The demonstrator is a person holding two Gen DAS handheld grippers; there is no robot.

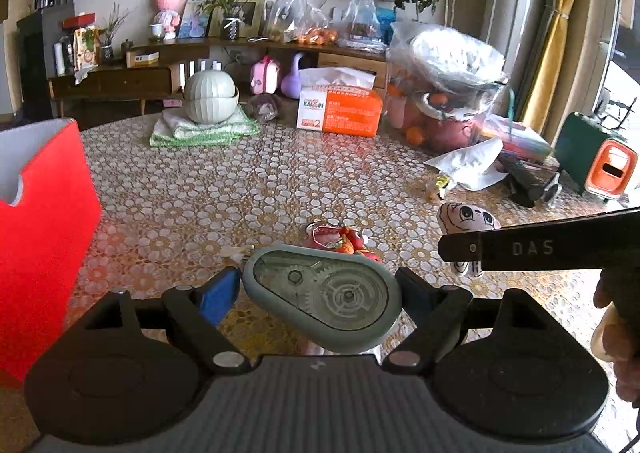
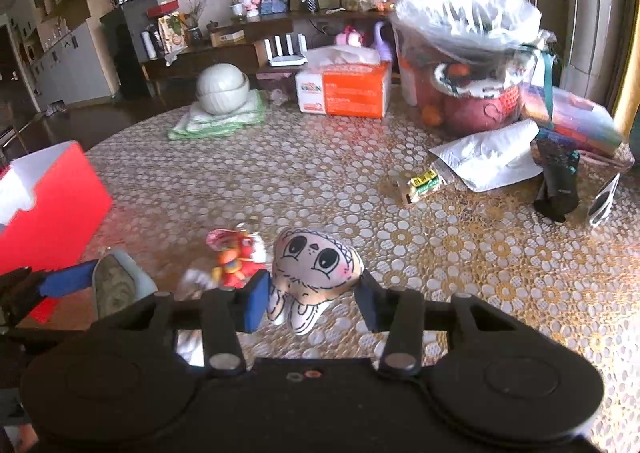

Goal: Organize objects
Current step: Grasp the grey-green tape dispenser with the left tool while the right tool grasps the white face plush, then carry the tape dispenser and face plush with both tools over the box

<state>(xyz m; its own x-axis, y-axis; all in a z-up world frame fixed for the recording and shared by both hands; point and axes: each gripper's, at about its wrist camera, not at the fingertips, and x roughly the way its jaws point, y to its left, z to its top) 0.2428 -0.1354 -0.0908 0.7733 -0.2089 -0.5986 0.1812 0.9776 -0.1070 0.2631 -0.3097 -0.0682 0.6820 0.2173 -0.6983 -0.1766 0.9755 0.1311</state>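
Holding a grey-green correction-tape dispenser (image 1: 324, 301) between blue pads, the left tongs (image 1: 320, 293) grip it by its two ends, above the lace-patterned worktop (image 1: 280, 181). Right tongs (image 2: 312, 293): clenched on a small plush doll (image 2: 316, 269) with large drawn eyes, pads pressed to both its sides.

Beside and between the two: a red-and-orange toy keychain (image 2: 236, 257), lying on the worktop; its form is blurred and cannot be made out further.

Left edge: red open-topped box (image 1: 44, 237) with a white inside, cut off by the frame in both views.

Far side of the worktop:
- white ribbed lidded bowl (image 1: 211, 96) on a folded green cloth (image 1: 200, 131);
- orange-and-white tissue box (image 1: 340, 111), partly legible print "KAI..N" and a large "2";
- clear plastic bag (image 2: 468, 65) over a container of fruit and other goods, contents indistinct;
- white padded envelope (image 2: 492, 161);
- small yellow packet (image 2: 424, 181), print unreadable;
- black pouch (image 2: 558, 181), standing upright;
- stack of coloured books (image 2: 572, 121), partly hidden behind the bag.

In the left wrist view the right tongs' black side bar crosses the right edge, marked "DAS", and covers the doll's lower half. A green-and-orange appliance (image 1: 596, 161) stands at the right margin. Beyond the worktop, a cluttered sideboard (image 1: 132, 77).
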